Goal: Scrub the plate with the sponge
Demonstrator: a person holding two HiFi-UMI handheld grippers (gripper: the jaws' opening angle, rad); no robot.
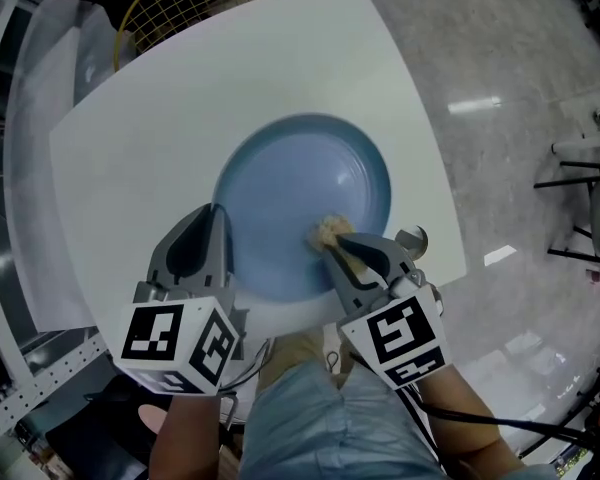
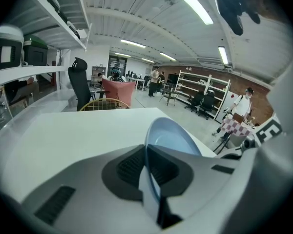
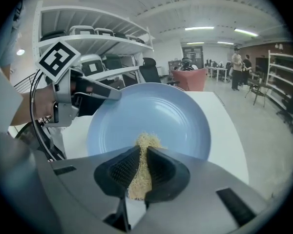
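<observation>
Plate [image 1: 305,183]: smooth pale-blue glaze, soft sheen. Sponge [image 3: 145,141]: coarse, fibrous, straw-like, matt. Right gripper [image 3: 143,148] shell: matt grey plastic; pads [image 3: 121,168] black, ribbed, rubbery look. Table [image 1: 180,108]: smooth white, matt. Floor [image 1: 500,148]: polished, speckled, glossy.

Sponge [image 3: 140,165] mostly hidden between fingers [image 3: 164,172]; plate [image 1: 300,188] near rim perhaps covered.

head: overhead, steeply down | gripper views: close, low | shared: plate [image 1: 290,183]
</observation>
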